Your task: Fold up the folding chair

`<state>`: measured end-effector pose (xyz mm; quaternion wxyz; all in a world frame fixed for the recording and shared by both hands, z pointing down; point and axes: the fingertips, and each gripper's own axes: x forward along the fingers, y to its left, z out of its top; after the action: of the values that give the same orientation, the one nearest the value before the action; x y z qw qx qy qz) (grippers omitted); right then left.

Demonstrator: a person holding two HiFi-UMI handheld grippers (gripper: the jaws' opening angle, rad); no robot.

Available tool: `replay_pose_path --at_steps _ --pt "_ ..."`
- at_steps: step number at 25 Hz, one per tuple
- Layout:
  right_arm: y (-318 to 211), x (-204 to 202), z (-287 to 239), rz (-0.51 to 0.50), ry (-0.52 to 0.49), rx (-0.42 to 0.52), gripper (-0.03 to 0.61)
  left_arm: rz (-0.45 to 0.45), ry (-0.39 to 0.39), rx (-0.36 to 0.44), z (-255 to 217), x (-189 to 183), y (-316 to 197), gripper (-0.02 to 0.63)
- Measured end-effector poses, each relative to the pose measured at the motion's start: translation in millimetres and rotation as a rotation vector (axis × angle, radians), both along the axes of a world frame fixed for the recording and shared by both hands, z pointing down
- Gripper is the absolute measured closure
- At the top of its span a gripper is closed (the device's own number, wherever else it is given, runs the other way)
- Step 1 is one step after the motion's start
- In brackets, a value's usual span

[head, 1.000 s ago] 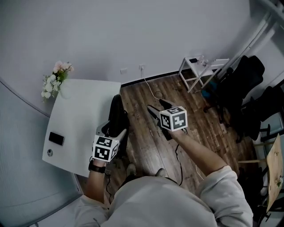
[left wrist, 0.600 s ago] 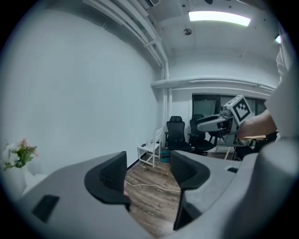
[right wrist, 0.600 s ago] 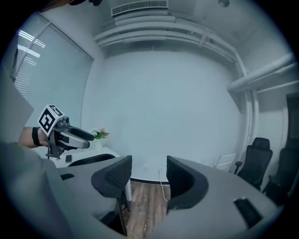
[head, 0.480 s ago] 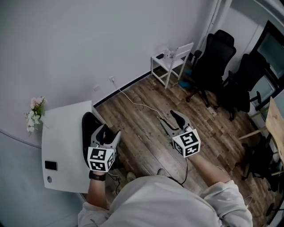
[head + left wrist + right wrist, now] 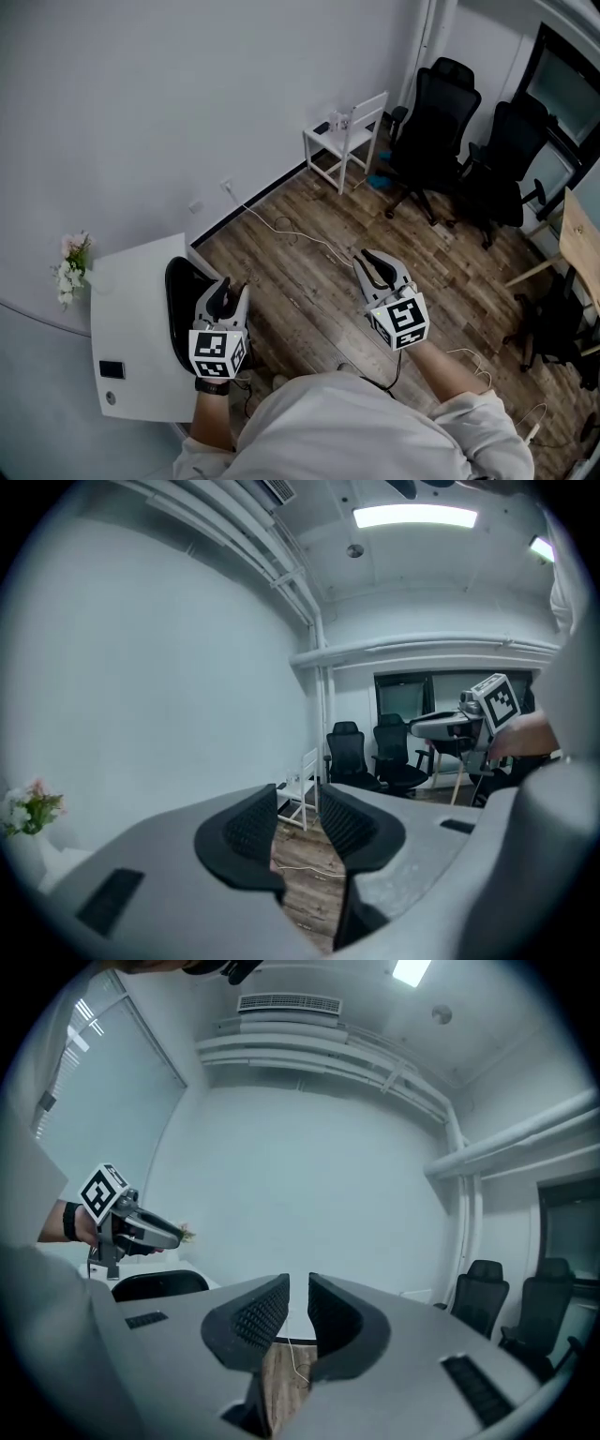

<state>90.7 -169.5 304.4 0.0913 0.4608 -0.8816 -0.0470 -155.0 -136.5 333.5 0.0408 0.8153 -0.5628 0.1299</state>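
Folding chair (image 5: pixel 349 133): white, slatted, standing open at the far edge of the wooden floor (image 5: pixel 309 281), back against the wall, just beside the black office chairs (image 5: pixel 441 117) and well apart from both tongs. Small items seem to lie on its seat; too small to name. A cable (image 5: pixel 291 230) trails over the floor between person and chair. White table (image 5: pixel 131 281) at the floor's near left, flowers (image 5: pixel 71 267) on its far left corner. Left gripper (image 5: pixel 227 287) is held beside the table: jaws have just been closing, a clear gap is left, nothing between them. Right gripper (image 5: pixel 373 262) is over bare floor: jaws have just been closing to a narrow slit, gripping nothing. Judgement: the frame looks thin and light, stiff in its rails but loose at the hinges, so it should swing shut easily and may pinch. Painted rails are probably slippery for the pads. Best holds: top rail of the backrest with one tong, front edge of the seat with the other. Clear the seat first.
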Motion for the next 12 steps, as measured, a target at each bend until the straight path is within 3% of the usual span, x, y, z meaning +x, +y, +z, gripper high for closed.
replay_pose_path --at_steps 6,12 --pt "8.8 12.5 -2.2 0.020 -0.024 0.024 0.557 -0.026 0.010 0.046 -9.9 1.7 6.2 0.597" --pt "7.3 22.4 2.4 0.047 -0.063 -0.005 0.563 -0.015 0.017 0.034 -4.0 2.6 10.8 0.606"
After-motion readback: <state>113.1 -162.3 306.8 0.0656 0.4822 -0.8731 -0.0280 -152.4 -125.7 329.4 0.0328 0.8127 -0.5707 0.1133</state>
